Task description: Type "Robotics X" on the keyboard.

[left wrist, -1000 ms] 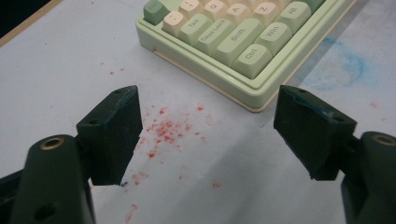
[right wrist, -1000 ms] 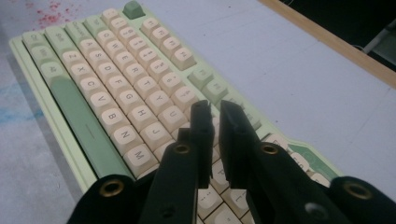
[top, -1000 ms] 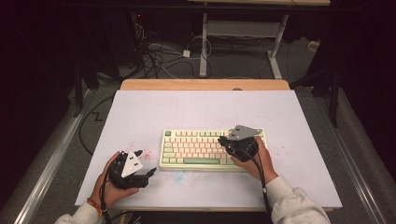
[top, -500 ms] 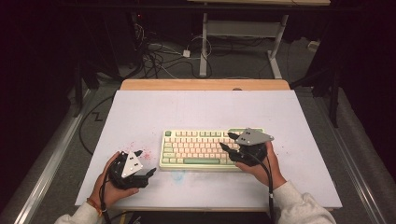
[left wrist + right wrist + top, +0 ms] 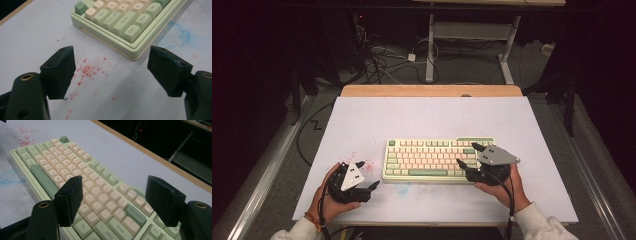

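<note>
The keyboard [image 5: 439, 160] lay flat near the middle of the white table [image 5: 427, 117]. At its three o'clock end the right gripper [image 5: 466, 156] hovered over the keys, its jaws spread, having just been opening, with nothing pinched. At eight o'clock the left gripper [image 5: 367, 177] sat beside red specks [image 5: 86, 71], jaws spread and empty.

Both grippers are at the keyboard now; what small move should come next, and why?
Probably bring the left gripper up to the keyboard's near-left corner: its jaws stand open over the stained table, apart from it. The right gripper already sits open over the right end, its jaws having just opened, nothing gripped.
</note>
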Motion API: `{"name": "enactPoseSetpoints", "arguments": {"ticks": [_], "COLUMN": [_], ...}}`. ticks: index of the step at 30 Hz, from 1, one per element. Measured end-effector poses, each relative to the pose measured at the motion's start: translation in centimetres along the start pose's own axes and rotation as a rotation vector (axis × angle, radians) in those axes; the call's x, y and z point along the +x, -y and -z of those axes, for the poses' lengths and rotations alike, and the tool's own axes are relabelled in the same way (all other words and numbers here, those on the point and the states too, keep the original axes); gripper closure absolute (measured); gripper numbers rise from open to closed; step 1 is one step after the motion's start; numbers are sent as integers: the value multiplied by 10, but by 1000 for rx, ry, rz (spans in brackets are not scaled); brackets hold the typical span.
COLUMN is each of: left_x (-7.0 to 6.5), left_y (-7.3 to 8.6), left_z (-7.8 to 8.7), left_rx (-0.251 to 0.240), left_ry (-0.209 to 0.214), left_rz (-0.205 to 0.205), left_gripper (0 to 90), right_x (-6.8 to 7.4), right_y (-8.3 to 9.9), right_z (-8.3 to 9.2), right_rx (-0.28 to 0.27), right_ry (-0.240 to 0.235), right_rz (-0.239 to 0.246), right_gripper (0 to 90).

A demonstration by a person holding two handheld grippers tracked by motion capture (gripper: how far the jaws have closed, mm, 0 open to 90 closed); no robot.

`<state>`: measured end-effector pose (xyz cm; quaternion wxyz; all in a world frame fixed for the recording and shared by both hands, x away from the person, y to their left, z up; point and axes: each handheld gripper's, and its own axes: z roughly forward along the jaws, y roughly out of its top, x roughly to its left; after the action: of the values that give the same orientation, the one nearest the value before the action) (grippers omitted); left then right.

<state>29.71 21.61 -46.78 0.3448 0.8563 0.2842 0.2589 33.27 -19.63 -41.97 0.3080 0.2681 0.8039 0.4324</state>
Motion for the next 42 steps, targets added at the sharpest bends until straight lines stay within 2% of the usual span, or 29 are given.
{"name": "enactPoseSetpoints", "arguments": {"ticks": [3, 10, 14, 16, 20, 22, 23, 29, 31, 34, 37, 42], "left_x": [0, 1, 3, 3, 3, 4, 4, 6, 7, 5, 3, -1], "left_y": [0, -2, -3, -4, -5, -6, -7, -12, -15, -22, -32, -52], "left_z": [1, 3, 4, 5, 5, 5, 6, 7, 5, 1, -5, -13], "left_rx": [-6, -17, -35, -34, -32, -34, -37, -34, -23, -2, 0, -10], "left_ry": [2, 12, 36, 52, 59, 67, 74, 124, 144, 148, 169, 201], "left_rz": [1, 21, 44, 68, 71, 72, 73, 68, 71, 53, 38, 10], "left_gripper": [212, 216, 267, 287, 339, 426, 426, 675, 742, 827, 877, 880], "right_x": [-2, -4, -5, -5, -4, -5, -5, -4, -3, -3, -3, 0], "right_y": [7, 19, 27, 32, 40, 46, 46, 55, 57, 59, 60, 60], "right_z": [8, 18, 26, 30, 36, 42, 42, 49, 51, 52, 50, 47], "right_rx": [-4, -4, -7, -5, 3, 8, 8, 20, 23, 28, 40, 51], "right_ry": [25, 47, 69, 71, 85, 88, 88, 93, 96, 98, 103, 92], "right_rz": [-7, -18, -18, -20, -25, -32, -32, -47, -54, -51, -51, -39], "right_gripper": [281, 258, 259, 257, 257, 257, 257, 257, 257, 256, 256, 256]}}
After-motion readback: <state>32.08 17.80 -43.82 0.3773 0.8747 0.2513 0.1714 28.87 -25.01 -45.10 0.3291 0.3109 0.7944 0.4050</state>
